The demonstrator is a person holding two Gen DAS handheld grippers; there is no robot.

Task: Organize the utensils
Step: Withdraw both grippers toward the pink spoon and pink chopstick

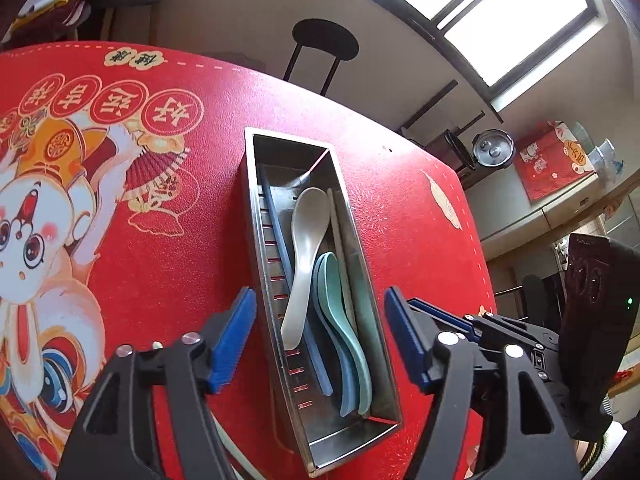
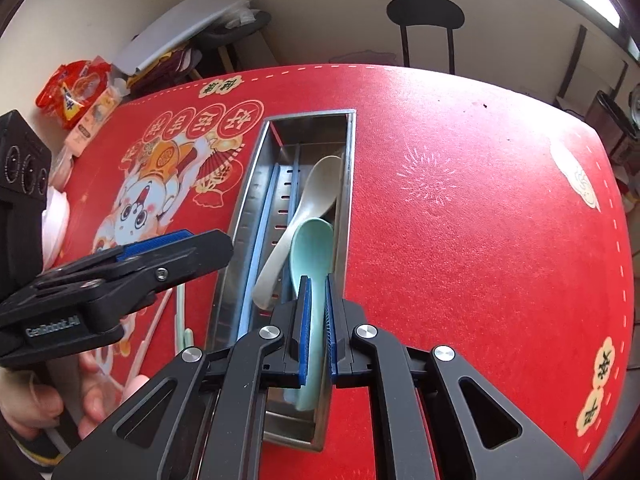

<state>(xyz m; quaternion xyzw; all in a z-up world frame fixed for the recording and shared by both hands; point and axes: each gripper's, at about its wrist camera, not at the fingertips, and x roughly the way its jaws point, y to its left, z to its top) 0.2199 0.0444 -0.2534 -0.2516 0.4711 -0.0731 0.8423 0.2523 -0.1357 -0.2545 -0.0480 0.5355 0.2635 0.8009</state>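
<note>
Teal spoon going into the steel tray

Our right gripper (image 2: 317,328) pinches the teal spoon (image 2: 312,248) over the tray (image 2: 256,152); left gripper (image 1: 320,340) gapes wide (idle). Releasing crooked could wedge it against the white spoon (image 2: 308,200).

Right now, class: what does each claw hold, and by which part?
Right claw grips the green spoon by its handle, over the metal tray. Left claw holds nothing.

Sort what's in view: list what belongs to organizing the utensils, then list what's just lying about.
Part of the job:
- long stainless steel utensil tray
- white ceramic soup spoon
- mint green ceramic soup spoon, clamped in the right gripper
- blue chopsticks
- pale chopsticks on the mat
- open left gripper

Lying about:
- red rabbit-print table mat
- red snack bag
- black round-backed chair
</note>
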